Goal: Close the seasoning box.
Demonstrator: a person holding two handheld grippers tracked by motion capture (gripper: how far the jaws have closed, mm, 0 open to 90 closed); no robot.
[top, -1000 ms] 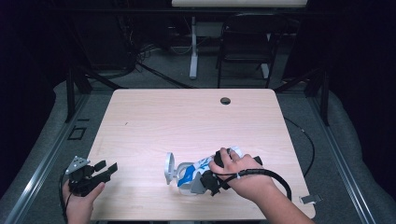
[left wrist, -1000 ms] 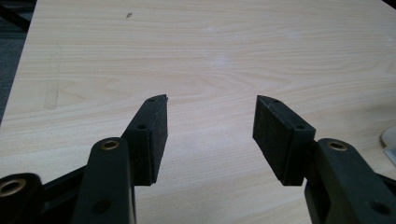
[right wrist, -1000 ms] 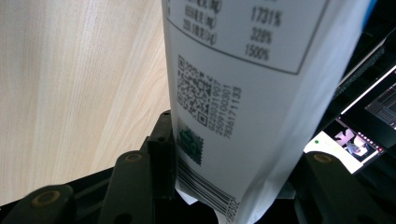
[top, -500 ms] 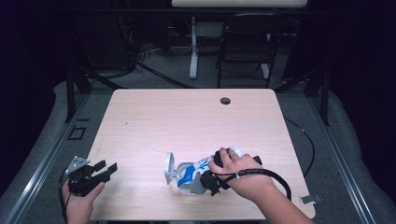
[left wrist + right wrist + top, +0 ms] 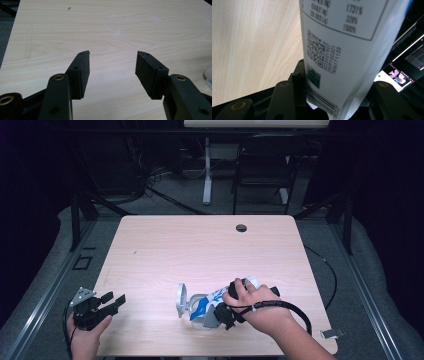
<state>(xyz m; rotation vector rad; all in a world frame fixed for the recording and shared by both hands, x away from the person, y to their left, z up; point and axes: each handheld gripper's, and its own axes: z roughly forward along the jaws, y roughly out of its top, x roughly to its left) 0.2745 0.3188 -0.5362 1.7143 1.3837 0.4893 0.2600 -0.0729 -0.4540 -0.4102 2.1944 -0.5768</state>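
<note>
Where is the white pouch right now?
In the high view the pouch lies near the table's front edge, right of centre, clamped in the right gripper.

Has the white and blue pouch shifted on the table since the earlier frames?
No. The pouch lies at the same spot relative to the table's round hole.

High view: fixed overhead, person's side, faces forward-down over whole table [image 5: 165,245]. Left gripper view: low, close over tabletop. Right gripper view: tight on pouch [image 5: 342,50]. All share tabletop.
</note>
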